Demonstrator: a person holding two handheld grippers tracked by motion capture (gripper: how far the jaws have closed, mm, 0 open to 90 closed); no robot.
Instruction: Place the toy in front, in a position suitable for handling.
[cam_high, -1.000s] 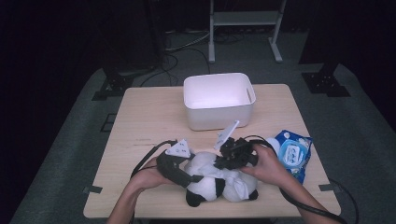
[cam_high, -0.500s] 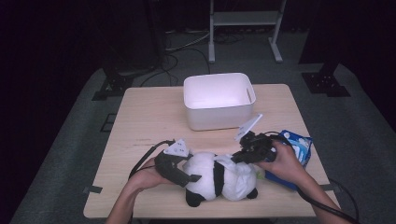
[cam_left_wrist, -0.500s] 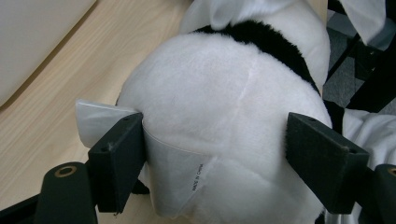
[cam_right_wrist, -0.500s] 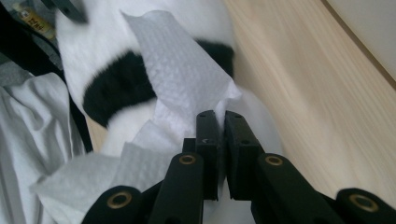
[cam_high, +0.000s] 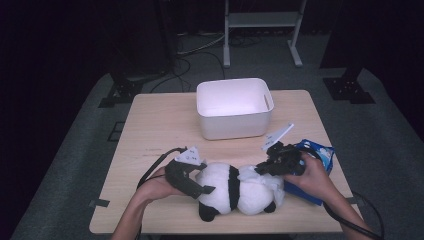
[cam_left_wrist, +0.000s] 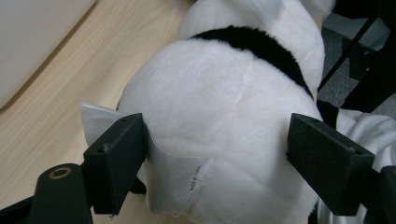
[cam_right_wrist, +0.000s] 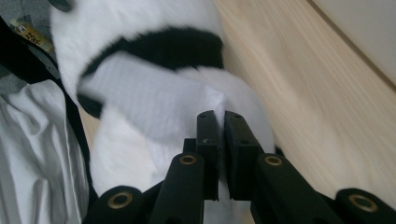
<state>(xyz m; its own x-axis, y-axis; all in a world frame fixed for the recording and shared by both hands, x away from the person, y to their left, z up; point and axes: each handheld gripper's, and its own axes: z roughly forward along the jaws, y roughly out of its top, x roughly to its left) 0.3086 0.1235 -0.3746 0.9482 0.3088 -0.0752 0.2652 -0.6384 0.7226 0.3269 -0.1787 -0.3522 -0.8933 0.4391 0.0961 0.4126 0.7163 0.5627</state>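
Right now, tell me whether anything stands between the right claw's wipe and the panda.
Nothing visible does. The right claw pinches the white wipe, which lies straight on the panda's fur; the left claw grips the panda's other end.

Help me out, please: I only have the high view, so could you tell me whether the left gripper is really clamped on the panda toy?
Observer: Yes. In the left gripper view, the left gripper has one jaw on each side of the panda toy, both against its white fur.
Operator: Thank you. What is the right gripper pinching?
Observer: The right gripper is shut on a thin white wipe that lies over the panda's fur.
Operator: Is anything caught under the left jaws?
Observer: The toy's sewn-in label lies against one pad.
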